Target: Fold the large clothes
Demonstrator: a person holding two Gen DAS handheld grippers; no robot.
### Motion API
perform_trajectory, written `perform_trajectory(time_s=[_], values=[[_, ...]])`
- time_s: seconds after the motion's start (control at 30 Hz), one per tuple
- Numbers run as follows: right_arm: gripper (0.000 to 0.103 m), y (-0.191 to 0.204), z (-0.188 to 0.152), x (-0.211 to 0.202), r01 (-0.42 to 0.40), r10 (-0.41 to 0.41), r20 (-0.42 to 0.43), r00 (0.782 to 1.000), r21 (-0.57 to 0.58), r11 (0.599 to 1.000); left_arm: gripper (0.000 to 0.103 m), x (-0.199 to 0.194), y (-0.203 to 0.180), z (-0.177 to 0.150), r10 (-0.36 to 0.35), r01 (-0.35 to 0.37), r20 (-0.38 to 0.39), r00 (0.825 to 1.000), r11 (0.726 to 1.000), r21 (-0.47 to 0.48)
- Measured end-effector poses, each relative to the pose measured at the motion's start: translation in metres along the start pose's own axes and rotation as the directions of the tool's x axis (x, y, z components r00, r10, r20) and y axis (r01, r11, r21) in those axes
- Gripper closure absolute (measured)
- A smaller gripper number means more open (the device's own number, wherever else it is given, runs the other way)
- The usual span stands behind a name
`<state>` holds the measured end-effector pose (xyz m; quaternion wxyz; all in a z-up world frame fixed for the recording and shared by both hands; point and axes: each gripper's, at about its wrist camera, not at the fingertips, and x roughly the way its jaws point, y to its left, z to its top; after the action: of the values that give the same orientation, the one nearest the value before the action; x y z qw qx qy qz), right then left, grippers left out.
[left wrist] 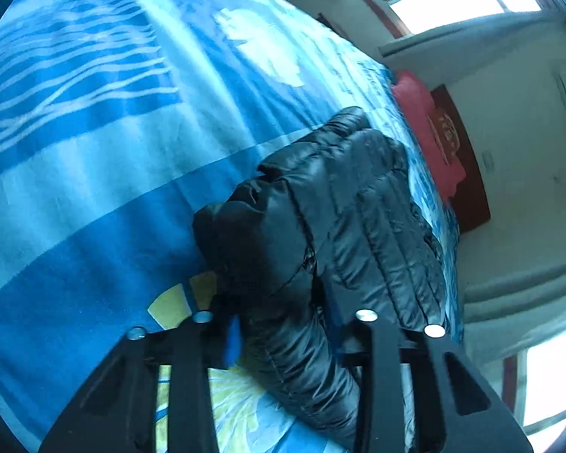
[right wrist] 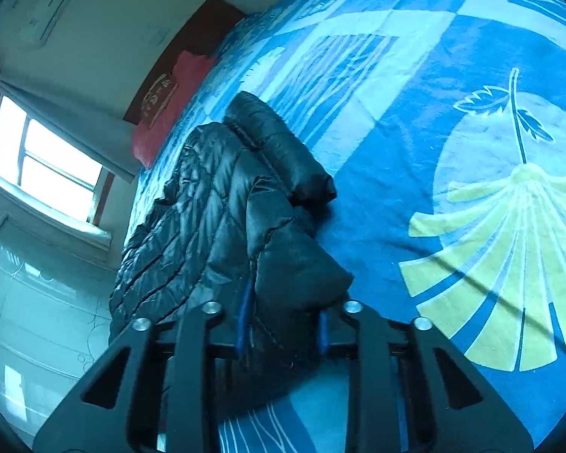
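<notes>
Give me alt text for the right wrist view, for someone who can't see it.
The right gripper is shut on a fold of a black puffer jacket lying on a blue patterned bedspread. A red pillow sits at the far end, with a bright window at left.

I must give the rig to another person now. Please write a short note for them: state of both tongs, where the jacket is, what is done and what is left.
Left tongs: shut on a fold of the black puffer jacket at its near end.
Right tongs: shut on another fold of the same jacket.
Jacket: bunched in a heap on the blue patterned bedspread, running away toward the red pillow at the headboard.
Done: both grips appear taken; the jacket seems partly gathered.
Left: no neat fold is visible yet. Probably lift or pull to spread it flat, then fold it.
</notes>
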<state>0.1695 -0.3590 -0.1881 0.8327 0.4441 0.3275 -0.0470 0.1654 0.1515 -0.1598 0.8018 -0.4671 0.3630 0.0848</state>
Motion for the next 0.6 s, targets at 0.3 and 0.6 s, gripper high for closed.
perform_trajectory(time_s=[0.3, 0.6], values=[[0.086, 0.003, -0.011, -0.036, -0.035, 0.033, -0.034, 0.999, -0.051, 0.998, 0.083, -0.039, 0.001, -0.008, -0.038, 0.039, -0.011, 0.999, 0.994, 0.104], [0.086, -0.029, -0.041, -0.081, -0.035, 0.033, -0.104, 0.994, -0.023, 0.999, 0.083, -0.076, 0.026, -0.023, -0.023, 0.028, -0.044, 0.999, 0.992, 0.120]])
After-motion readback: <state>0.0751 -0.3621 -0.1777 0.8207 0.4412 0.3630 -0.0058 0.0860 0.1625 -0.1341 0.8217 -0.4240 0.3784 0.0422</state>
